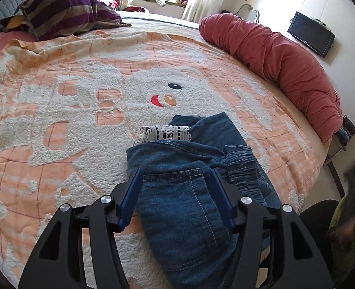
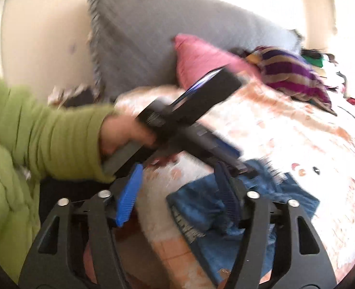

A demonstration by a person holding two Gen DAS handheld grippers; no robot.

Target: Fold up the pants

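Through my left wrist view, left claw [image 1: 175,192] spread apart, empty, folded pants [image 1: 189,192] on the bed [image 1: 57,120] right under and ahead of it, through my blurred right wrist view, right claw [image 2: 177,192] spread apart, empty, pants [image 2: 237,207] just beyond its right finger, left hand [image 2: 122,134] ahead-left.

Left gripper [image 1: 175,187] low in centre frame, blue-padded fingers [image 1: 131,197] spread wide, nothing clamped between. Right gripper [image 2: 177,192] likewise spread, bottom centre of a blurred frame. Left hand [image 2: 122,134] at mid-left, green sleeve [image 2: 45,132] behind, wrapped around its gripper's handle.
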